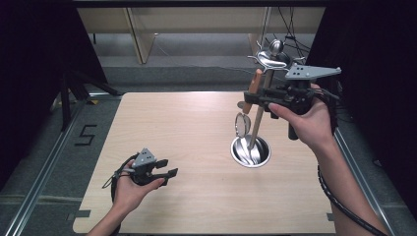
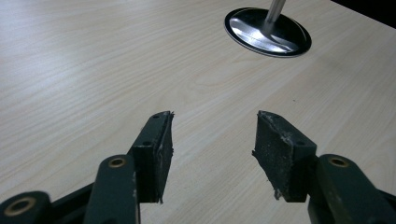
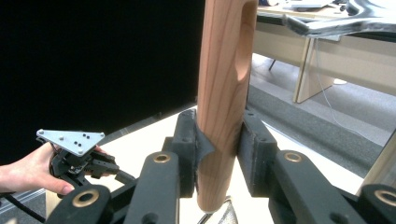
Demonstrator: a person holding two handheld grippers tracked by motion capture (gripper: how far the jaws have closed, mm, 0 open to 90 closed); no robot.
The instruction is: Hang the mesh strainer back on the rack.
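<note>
A metal utensil stand has a round base (image 1: 251, 151) (image 2: 267, 31) on the table's right half, a thin pole (image 1: 259, 118) and curved hooks at its top (image 1: 272, 59) (image 3: 327, 21). My right gripper (image 1: 253, 98) (image 3: 219, 140) is shut on the wooden handle (image 1: 254, 83) (image 3: 224, 93) of a utensil, held upright beside the pole just under the hooks. Its round mesh-like head (image 1: 241, 124) hangs below, above the base. The handle has a slot near its upper end. My left gripper (image 1: 166, 168) (image 2: 214, 140) (image 3: 109, 169) is open and holds nothing, low over the table's front left.
The light wooden table (image 1: 187, 123) stretches between the two hands. Black curtains stand at both sides. Wooden desks (image 1: 142, 34) and cables are behind the far edge. A taped "5" (image 1: 86, 135) marks the floor at the left.
</note>
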